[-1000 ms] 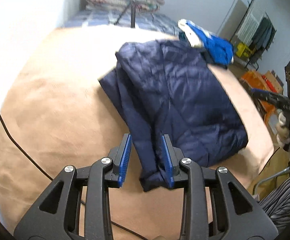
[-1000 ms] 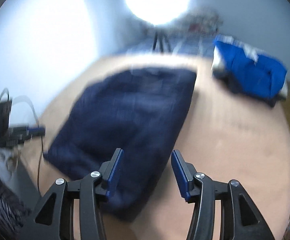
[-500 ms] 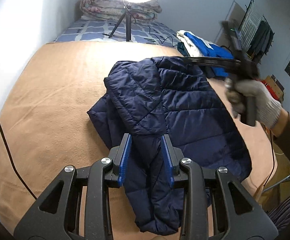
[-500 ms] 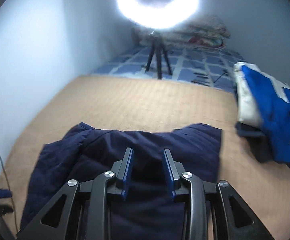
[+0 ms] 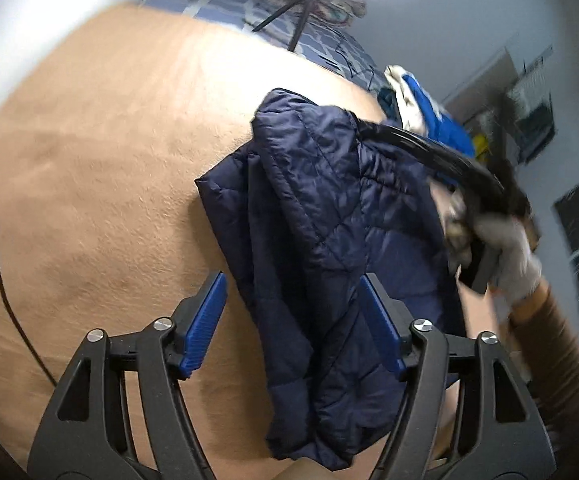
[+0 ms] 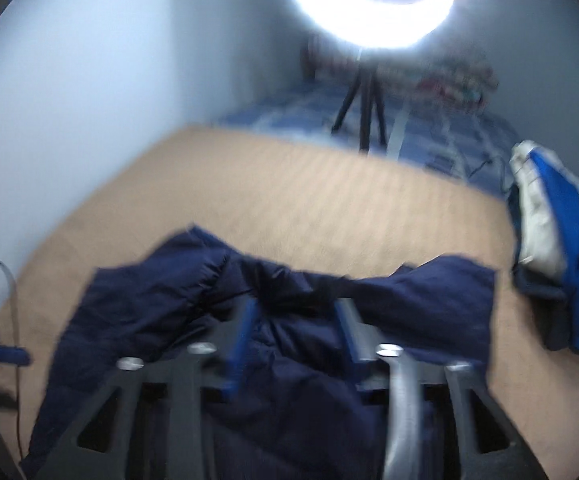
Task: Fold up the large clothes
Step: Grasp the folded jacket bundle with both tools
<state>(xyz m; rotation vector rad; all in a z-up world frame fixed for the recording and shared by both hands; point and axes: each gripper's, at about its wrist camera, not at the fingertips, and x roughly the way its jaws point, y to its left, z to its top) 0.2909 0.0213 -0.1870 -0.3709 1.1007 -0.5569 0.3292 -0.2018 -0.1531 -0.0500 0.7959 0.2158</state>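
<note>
left tool spread wide, right tool parted

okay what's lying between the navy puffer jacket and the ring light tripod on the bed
In the right wrist view, only bare tan blanket stretches from the navy quilted puffer jacket toward the black ring light tripod, then a strip of blue patterned bedsheet.

The jacket is puffy, shiny stitched cloth. The blanket under it is soft and fuzzy. The tongs are dull black plastic with ridged blue pads.

Bare tan blanket along the left edge; far edge blocked by tripod; far right corner taken by blue-white clothes.
</note>
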